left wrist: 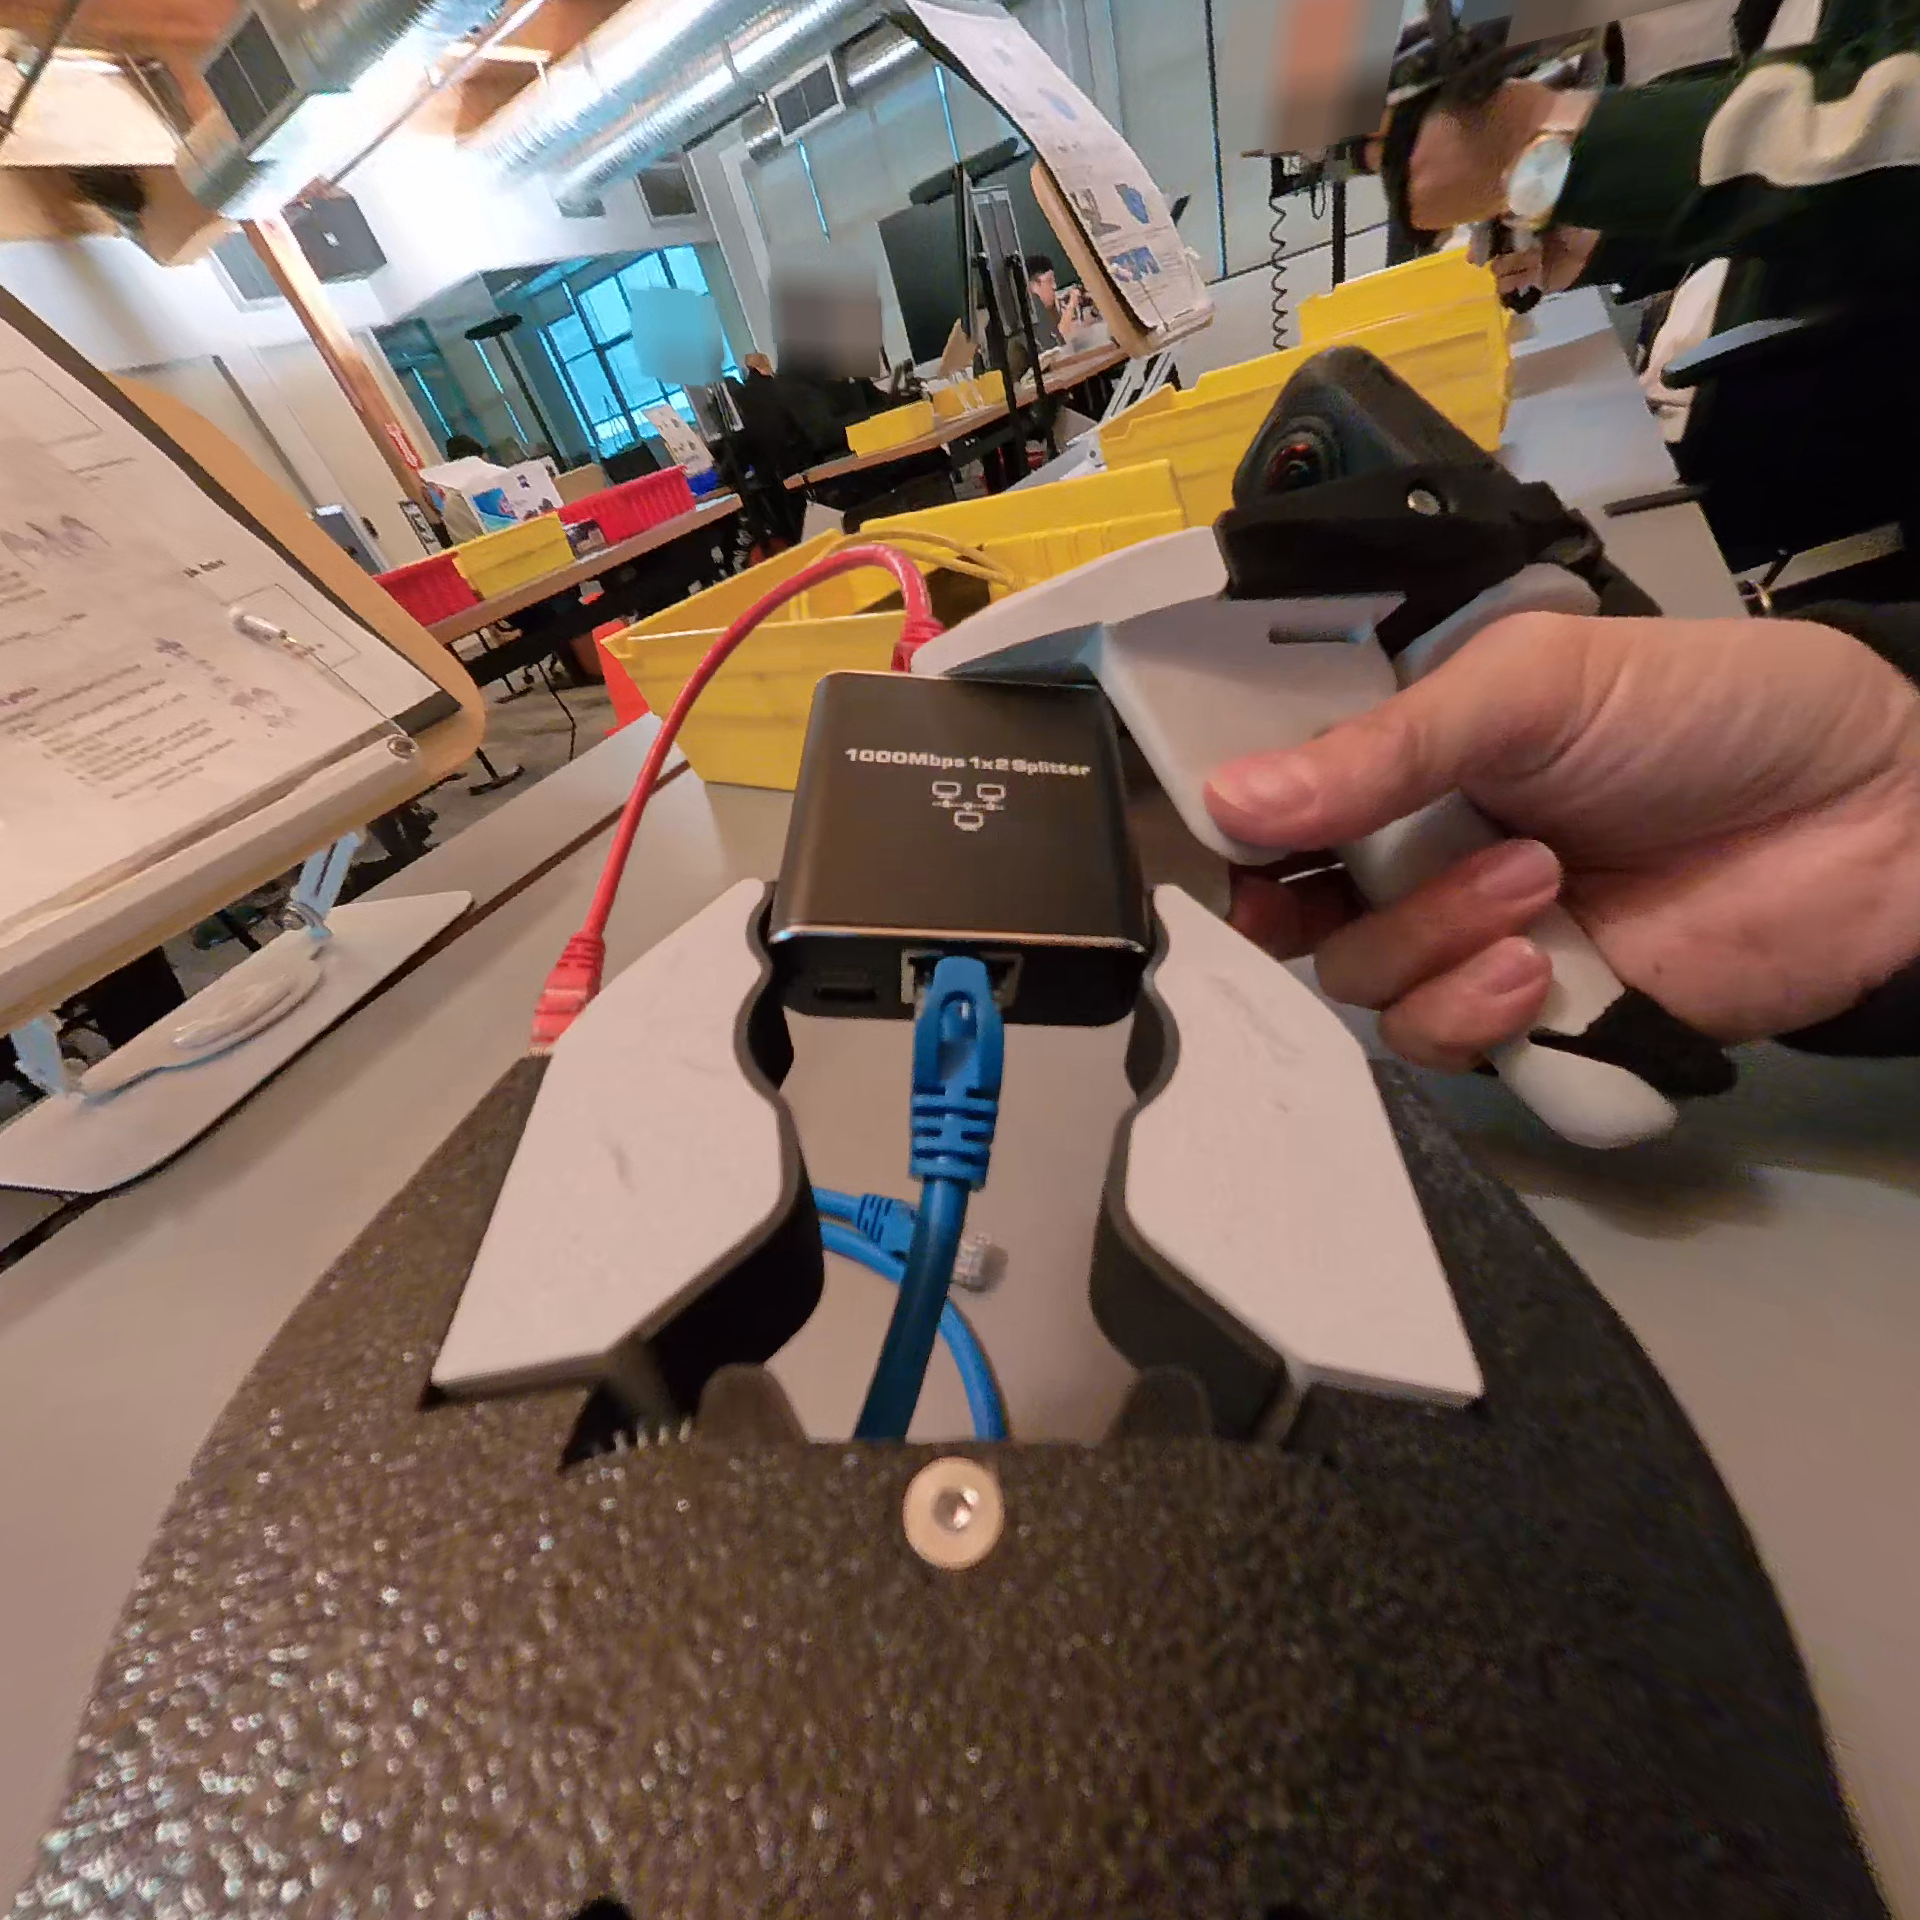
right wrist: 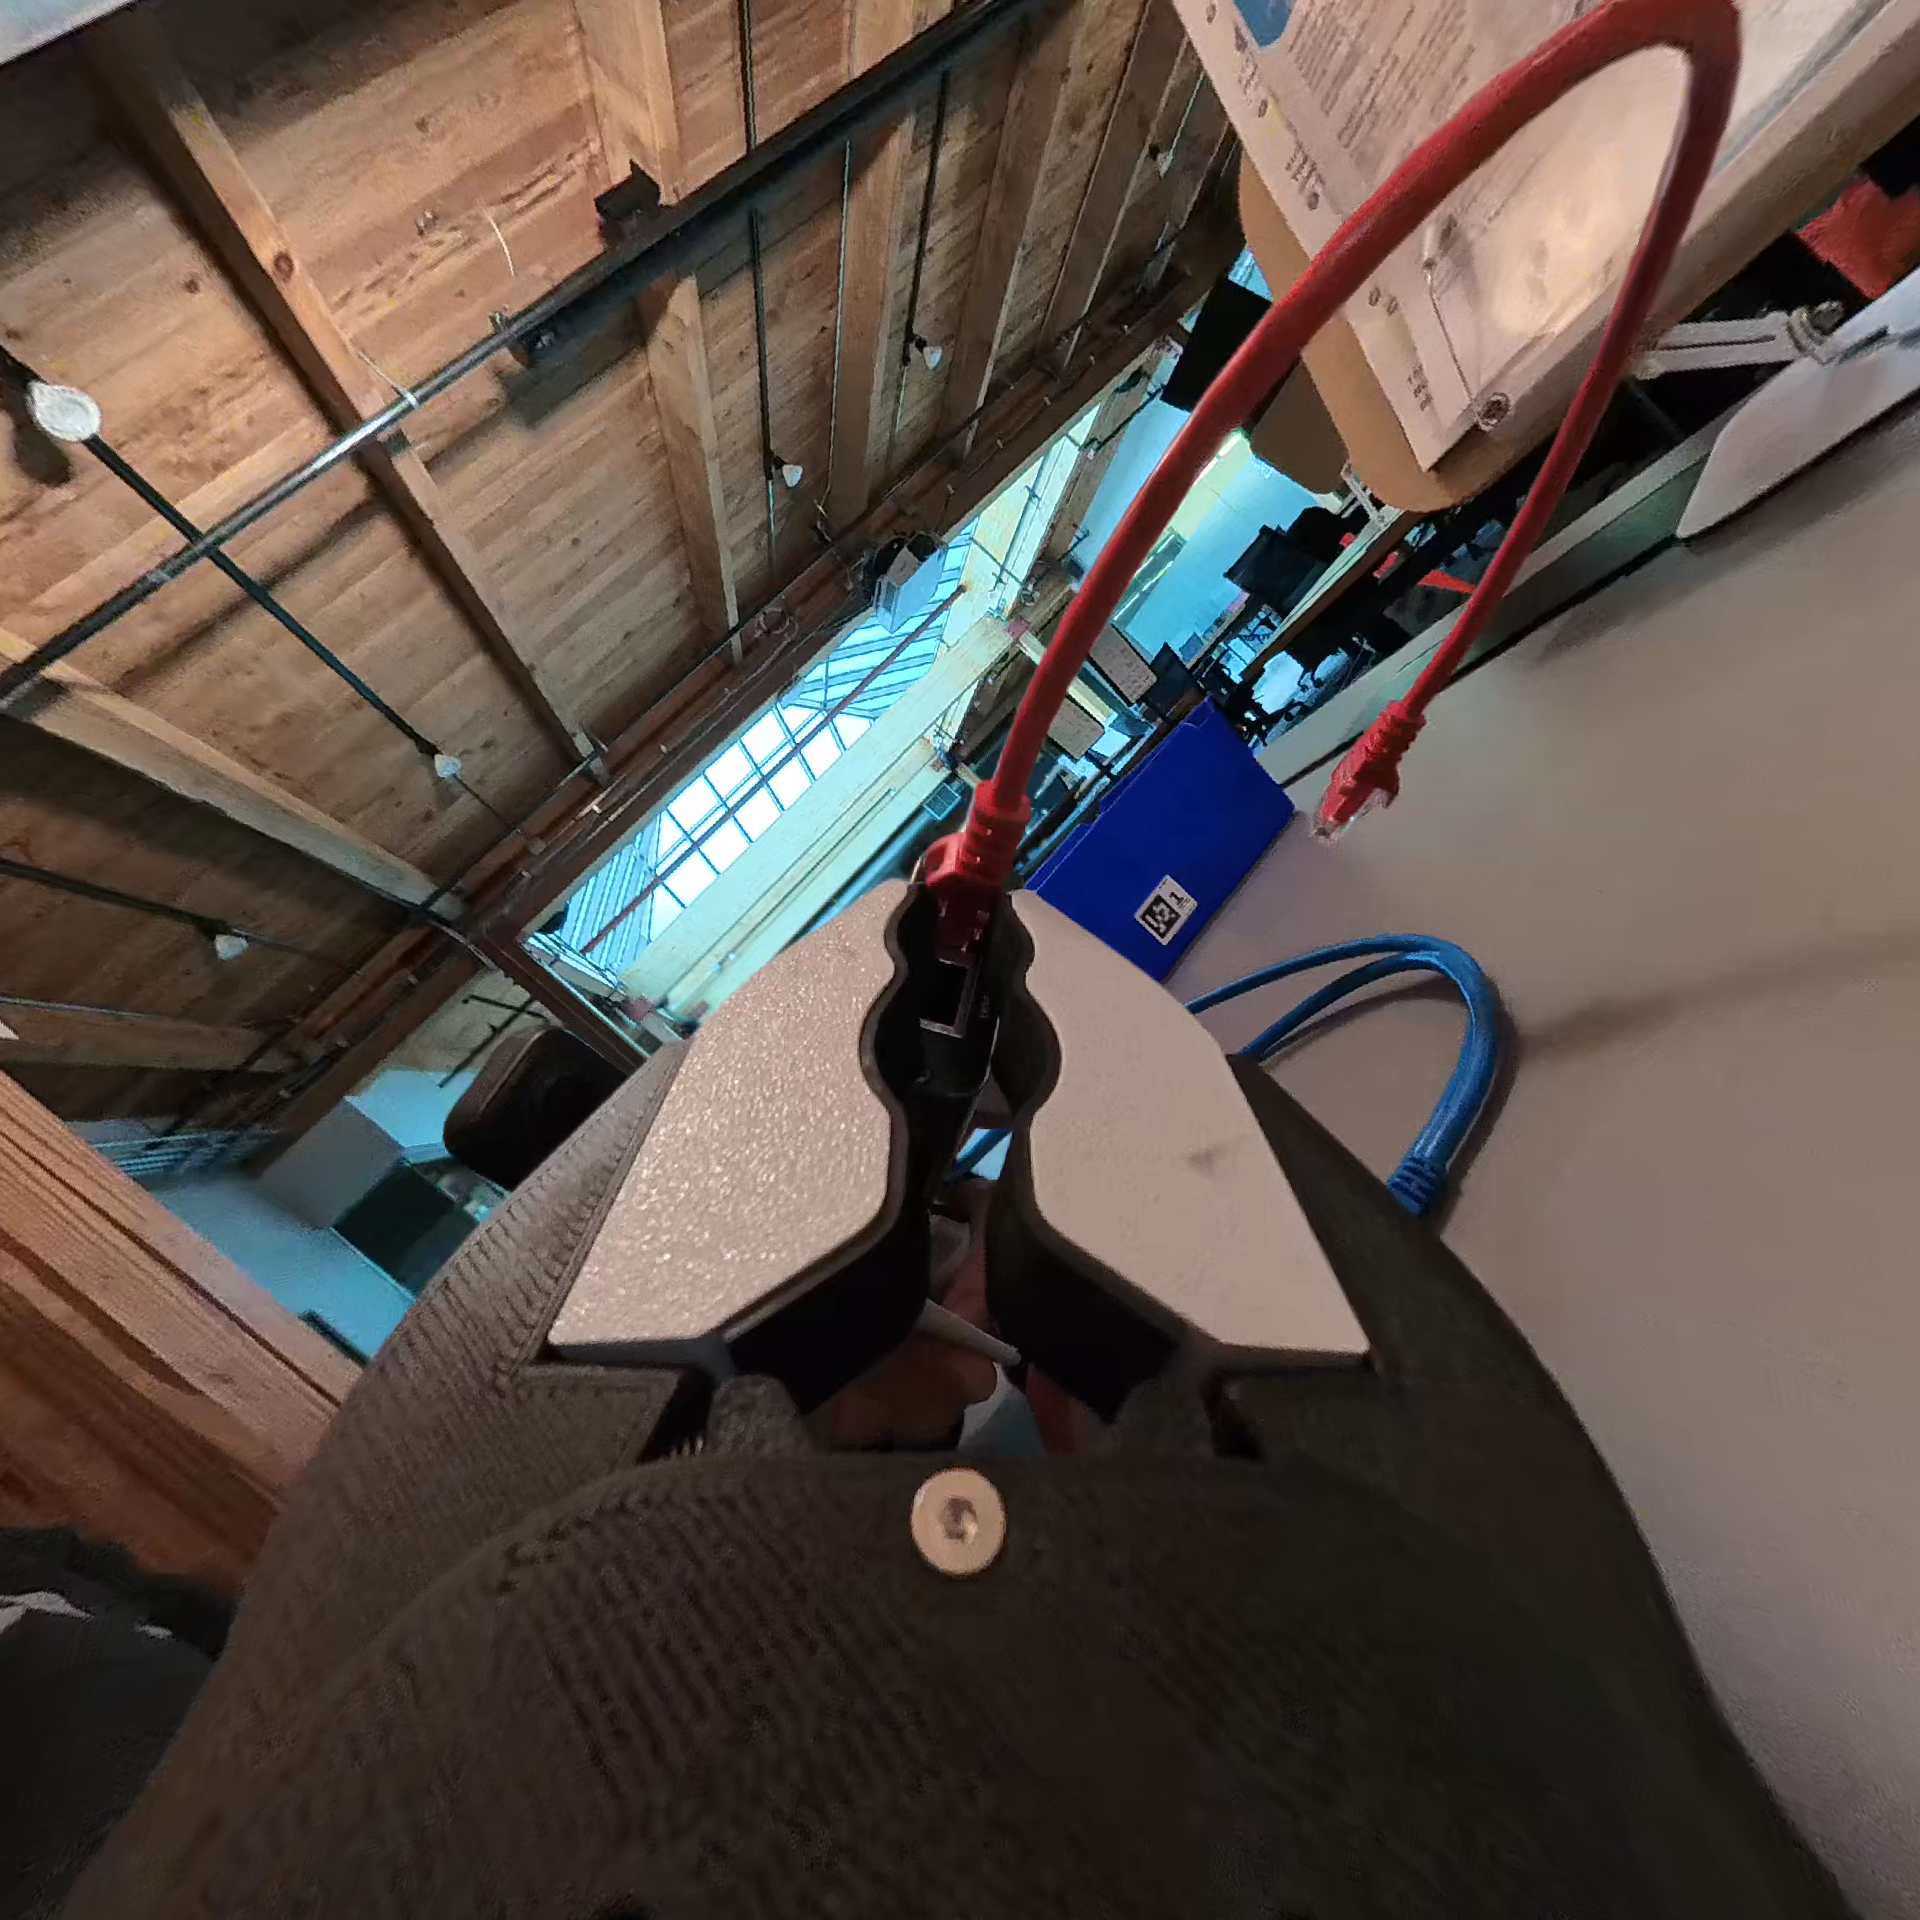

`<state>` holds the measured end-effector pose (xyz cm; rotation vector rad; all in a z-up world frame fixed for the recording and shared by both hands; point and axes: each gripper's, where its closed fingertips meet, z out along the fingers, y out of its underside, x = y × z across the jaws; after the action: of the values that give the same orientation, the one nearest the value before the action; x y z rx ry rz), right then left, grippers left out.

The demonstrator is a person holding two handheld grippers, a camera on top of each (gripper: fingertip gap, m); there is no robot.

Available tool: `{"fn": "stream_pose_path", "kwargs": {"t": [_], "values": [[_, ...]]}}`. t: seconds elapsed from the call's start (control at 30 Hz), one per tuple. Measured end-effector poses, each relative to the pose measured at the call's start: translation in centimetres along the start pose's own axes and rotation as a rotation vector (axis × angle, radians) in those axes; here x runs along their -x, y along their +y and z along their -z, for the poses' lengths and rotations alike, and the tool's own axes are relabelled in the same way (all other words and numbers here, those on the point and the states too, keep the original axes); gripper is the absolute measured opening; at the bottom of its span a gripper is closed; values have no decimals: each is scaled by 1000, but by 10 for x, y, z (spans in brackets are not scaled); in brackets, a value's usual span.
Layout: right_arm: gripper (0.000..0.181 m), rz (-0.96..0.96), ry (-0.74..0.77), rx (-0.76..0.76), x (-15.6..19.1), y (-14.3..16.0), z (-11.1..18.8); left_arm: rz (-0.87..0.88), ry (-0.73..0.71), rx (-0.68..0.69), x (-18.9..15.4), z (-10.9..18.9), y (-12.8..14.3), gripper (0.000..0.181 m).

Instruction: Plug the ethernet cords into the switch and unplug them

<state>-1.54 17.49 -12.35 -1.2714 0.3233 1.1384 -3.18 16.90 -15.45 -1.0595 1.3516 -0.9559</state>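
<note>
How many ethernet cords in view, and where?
2. The blue cord is plugged into the near face of the black switch, held by the left gripper. The red cord arches up from the switch's far side at the right gripper. Others may be hidden.

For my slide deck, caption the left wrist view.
Left gripper clamps the black switch, blue cord plugged in, red cord arching behind.
</note>
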Motion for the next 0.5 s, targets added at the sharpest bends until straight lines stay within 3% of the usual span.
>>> {"fn": "stream_pose_path", "kwargs": {"t": [0.23, 0.33, 0.5], "values": [[12, 122, 13, 47, 9, -2, -4, 2, -19, -55, 2, 2, -6, 62], [12, 82, 0, 36, 7, -2, -3, 48, -1, -63, 2, 2, -6, 62], [11, -80, -42, -28, 2, -4, -1, -47, -74, -24, 3, -2, -4, 62]]}}
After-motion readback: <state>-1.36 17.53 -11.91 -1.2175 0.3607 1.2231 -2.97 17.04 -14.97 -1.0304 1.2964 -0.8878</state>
